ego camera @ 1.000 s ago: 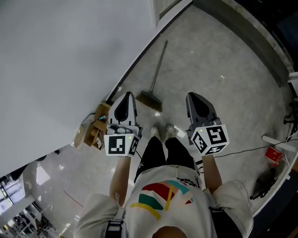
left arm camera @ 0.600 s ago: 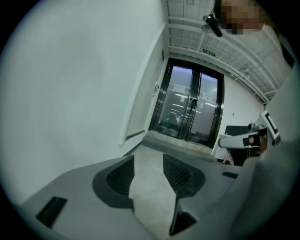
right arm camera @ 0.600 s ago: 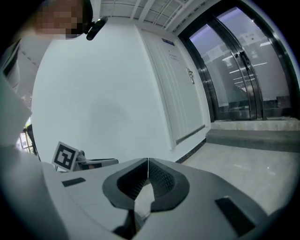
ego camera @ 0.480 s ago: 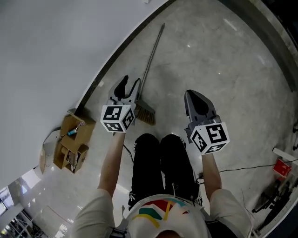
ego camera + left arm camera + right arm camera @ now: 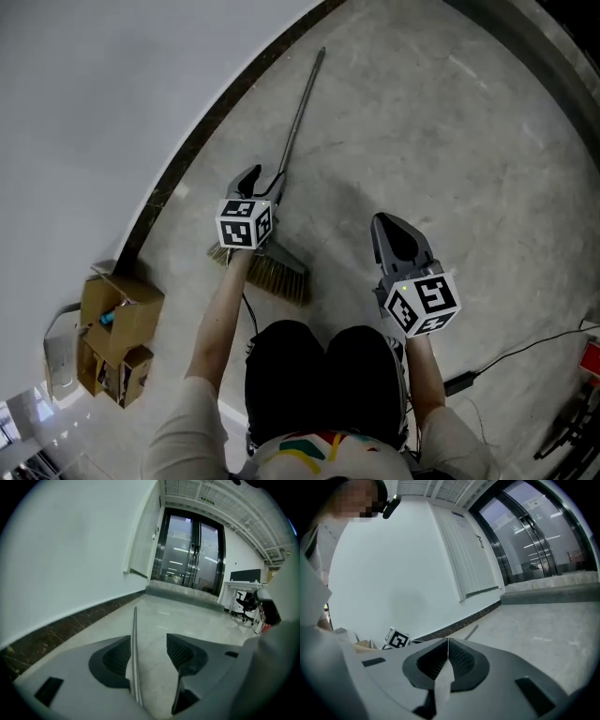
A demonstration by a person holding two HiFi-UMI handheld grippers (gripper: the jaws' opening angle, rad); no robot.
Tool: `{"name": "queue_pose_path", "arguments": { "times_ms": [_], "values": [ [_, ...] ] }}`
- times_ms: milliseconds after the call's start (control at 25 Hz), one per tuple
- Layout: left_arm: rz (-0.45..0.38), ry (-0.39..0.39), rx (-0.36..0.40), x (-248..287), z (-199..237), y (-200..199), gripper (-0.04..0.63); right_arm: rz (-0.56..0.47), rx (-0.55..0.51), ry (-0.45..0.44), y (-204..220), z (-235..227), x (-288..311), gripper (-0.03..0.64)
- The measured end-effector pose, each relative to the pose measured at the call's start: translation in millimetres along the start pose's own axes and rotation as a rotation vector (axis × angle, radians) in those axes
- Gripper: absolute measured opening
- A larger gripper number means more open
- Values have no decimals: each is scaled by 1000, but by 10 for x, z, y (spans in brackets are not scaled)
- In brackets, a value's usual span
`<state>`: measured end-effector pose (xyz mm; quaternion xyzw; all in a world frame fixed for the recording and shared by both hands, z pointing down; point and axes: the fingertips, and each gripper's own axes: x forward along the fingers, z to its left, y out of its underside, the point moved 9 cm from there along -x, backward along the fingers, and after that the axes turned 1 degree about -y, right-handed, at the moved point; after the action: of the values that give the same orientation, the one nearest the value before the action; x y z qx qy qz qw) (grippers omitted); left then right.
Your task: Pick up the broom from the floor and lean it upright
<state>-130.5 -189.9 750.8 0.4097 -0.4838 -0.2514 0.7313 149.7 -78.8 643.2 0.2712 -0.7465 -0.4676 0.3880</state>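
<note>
The broom lies flat on the grey floor, its thin metal handle (image 5: 302,108) running away toward the wall and its straw head (image 5: 269,269) close to the person's knees. My left gripper (image 5: 264,180) is low over the handle just above the head. Its jaws are opening, and in the left gripper view (image 5: 149,639) the handle (image 5: 135,644) runs between them, close beside the left pad, with a wide gap to the right pad. My right gripper (image 5: 391,228) hovers to the right of the broom, shut and holding nothing (image 5: 448,641). The handle's far end (image 5: 471,631) shows beyond it.
A white wall (image 5: 94,112) with a dark baseboard (image 5: 202,127) runs along the left. Cardboard boxes (image 5: 117,328) stand against it at the near left. A black cable (image 5: 525,345) trails on the floor at the right. Glass doors (image 5: 192,555) and a low step lie ahead.
The person has crouched and both grippers have dropped toward the floor. The left gripper has gone from shut to open and has come down over the broom handle.
</note>
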Motion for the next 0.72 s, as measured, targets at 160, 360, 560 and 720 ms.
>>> {"name": "queue_pose_path", "arguments": {
  "times_ms": [160, 360, 560, 720],
  "values": [
    [149, -45, 15, 570, 169, 463, 267, 45, 4, 32, 362, -212, -15, 12],
    [220, -95, 1, 876, 292, 712, 265, 82, 6, 58, 606, -333, 2, 12],
    [280, -113, 27, 1071, 326, 816, 243, 79, -2, 57, 659, -324, 72, 12],
    [314, -166, 15, 1112, 380, 805, 132, 83, -5, 49, 650, -311, 144, 12]
  ]
}}
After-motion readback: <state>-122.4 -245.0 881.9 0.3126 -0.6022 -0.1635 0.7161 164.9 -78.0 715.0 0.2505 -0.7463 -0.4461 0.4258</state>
